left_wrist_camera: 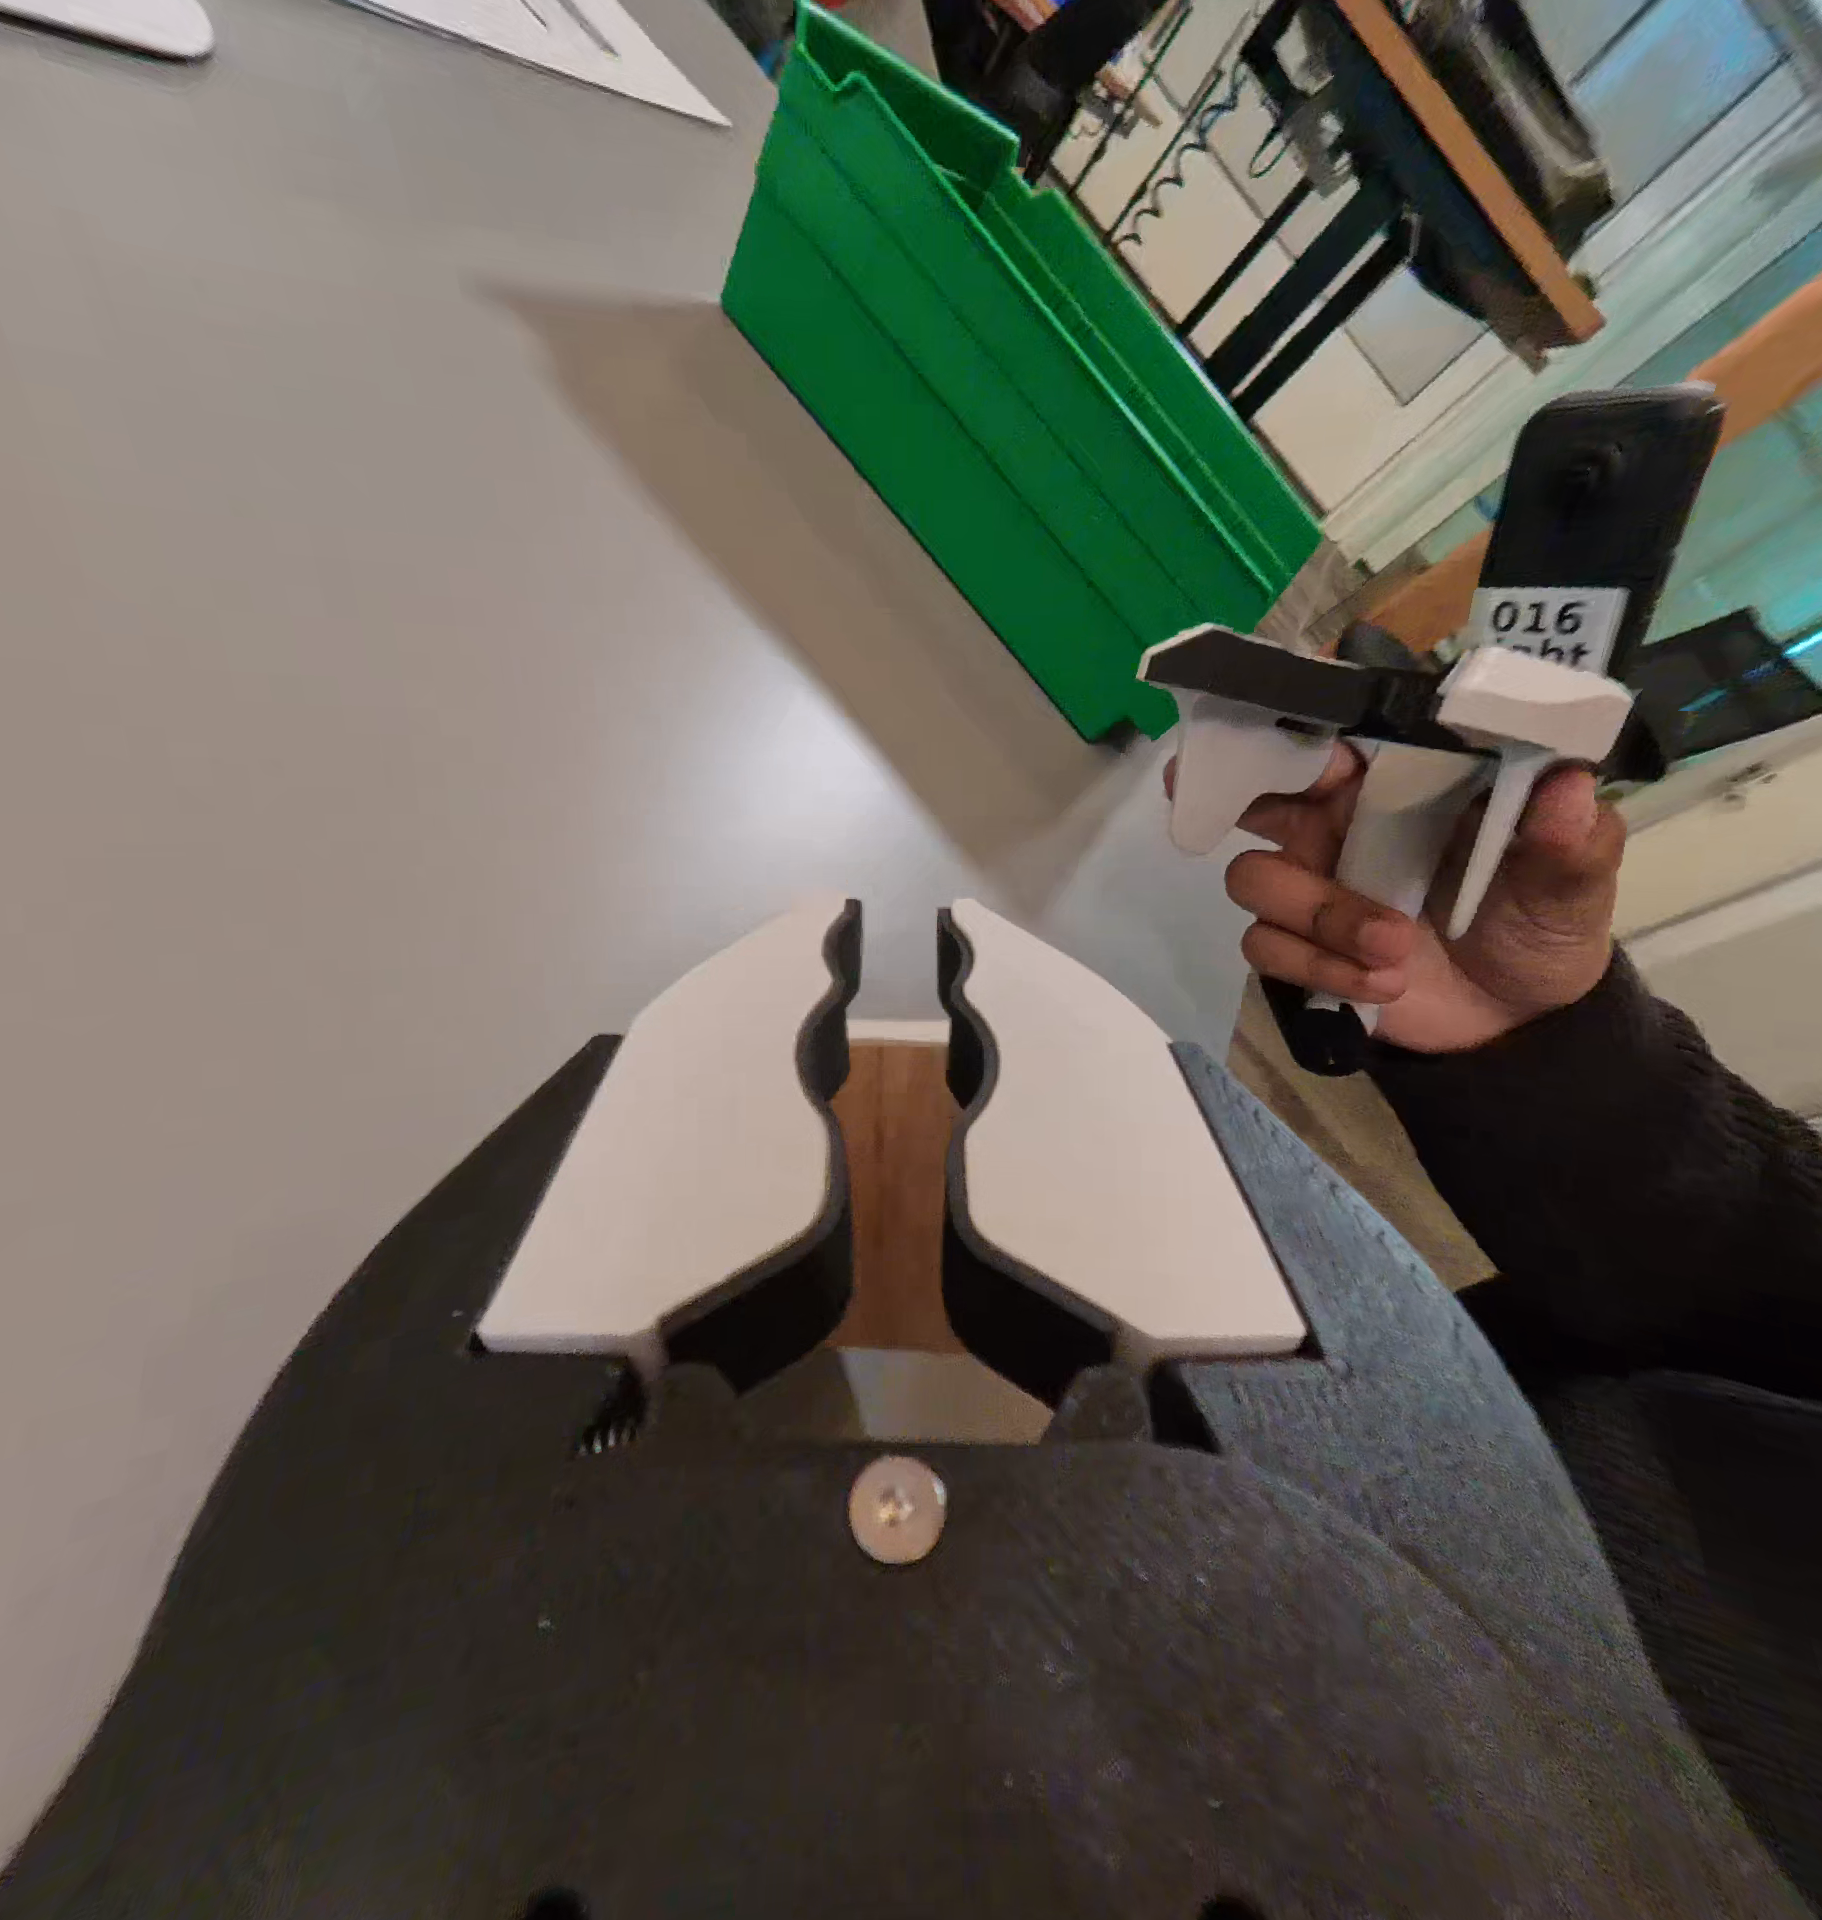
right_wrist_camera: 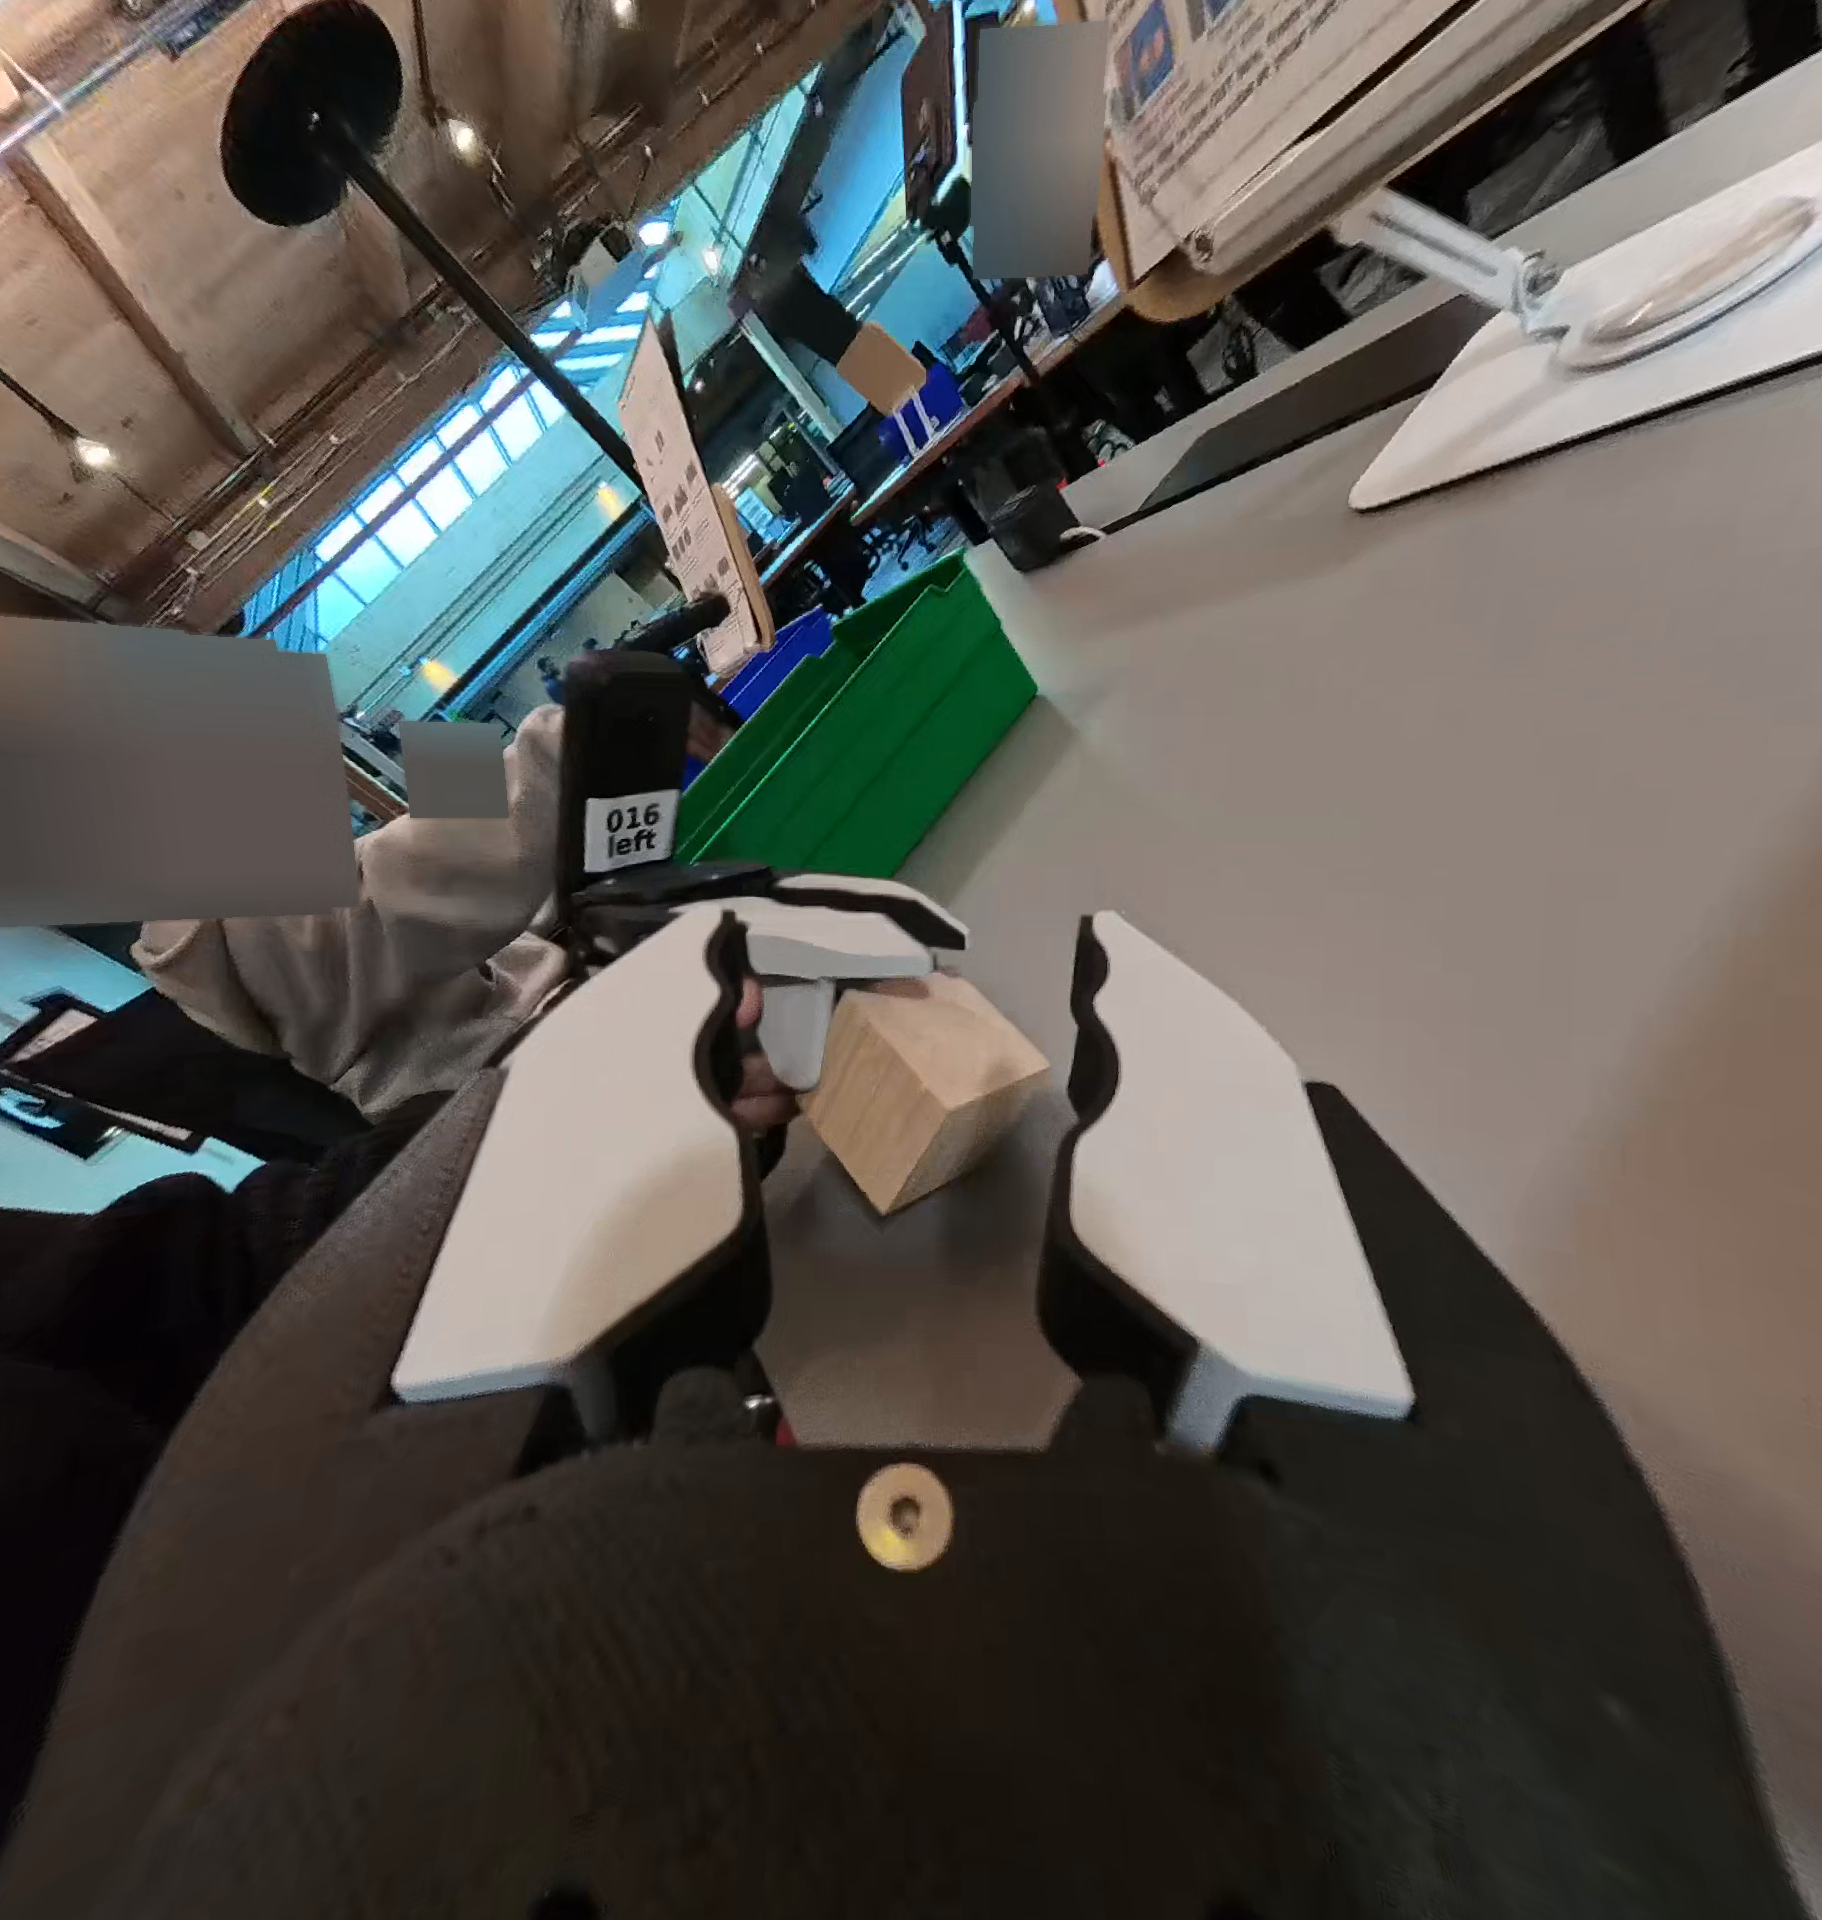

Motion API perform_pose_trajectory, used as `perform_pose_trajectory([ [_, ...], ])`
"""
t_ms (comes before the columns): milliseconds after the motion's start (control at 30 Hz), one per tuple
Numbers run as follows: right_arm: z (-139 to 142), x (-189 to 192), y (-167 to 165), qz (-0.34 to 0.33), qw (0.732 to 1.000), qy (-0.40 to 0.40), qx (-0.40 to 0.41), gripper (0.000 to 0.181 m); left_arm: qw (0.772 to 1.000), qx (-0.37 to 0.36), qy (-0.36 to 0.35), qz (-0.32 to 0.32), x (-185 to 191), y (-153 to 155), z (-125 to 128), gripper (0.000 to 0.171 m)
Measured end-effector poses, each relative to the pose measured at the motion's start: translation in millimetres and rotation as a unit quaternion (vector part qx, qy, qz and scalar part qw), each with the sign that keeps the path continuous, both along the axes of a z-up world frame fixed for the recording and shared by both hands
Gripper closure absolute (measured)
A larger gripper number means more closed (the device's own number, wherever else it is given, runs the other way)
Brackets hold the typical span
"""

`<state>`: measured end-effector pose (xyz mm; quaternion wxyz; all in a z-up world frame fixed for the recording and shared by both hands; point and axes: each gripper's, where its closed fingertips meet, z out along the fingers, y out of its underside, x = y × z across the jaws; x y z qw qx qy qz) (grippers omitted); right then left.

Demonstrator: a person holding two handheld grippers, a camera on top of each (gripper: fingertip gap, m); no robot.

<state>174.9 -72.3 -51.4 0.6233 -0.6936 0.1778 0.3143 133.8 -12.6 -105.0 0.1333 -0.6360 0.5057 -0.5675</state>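
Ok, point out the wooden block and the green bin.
wooden block (right_wrist_camera: 922,1101): right wrist view, on its pale front face.
green bin (left_wrist_camera: 948,416): left wrist view, on its long side wall.

pale wooden block (right_wrist_camera: 912,1096) in left gripper (right_wrist_camera: 834,997)

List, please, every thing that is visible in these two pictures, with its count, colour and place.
light wooden block: one, pale wood, tilted, between the left gripper's fingers
green plastic bin: one, green, on the table near its edge
grey table: one, grey, under everything
white flat stand base: one, white, far side of the table
small black cup-like thing: one, black, behind the bin
left gripper: one, white and black, shut on the block
right gripper: one, white and black, open, empty, facing the block
right hand: one, dark sleeve, holding the right gripper
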Motion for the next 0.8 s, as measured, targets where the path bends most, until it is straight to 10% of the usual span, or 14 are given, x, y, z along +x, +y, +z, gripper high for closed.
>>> perform_pose_trajectory([
  [167,-4,-4,1,0.007,1.000,0.009,-0.005,0.119,0.990,0.144,0.002,-0.008,-2,12,2,0.171],
  [333,-10,-3,1,0.004,1.000,-0.013,-0.020,0.120,0.993,0.099,0.017,-0.063,-12,1,-4,0.170],
  [800,-9,2,-1,-0.004,1.000,0.014,-0.016,0.123,0.961,0.221,0.146,-0.083,-44,-15,-19,0.107],
])
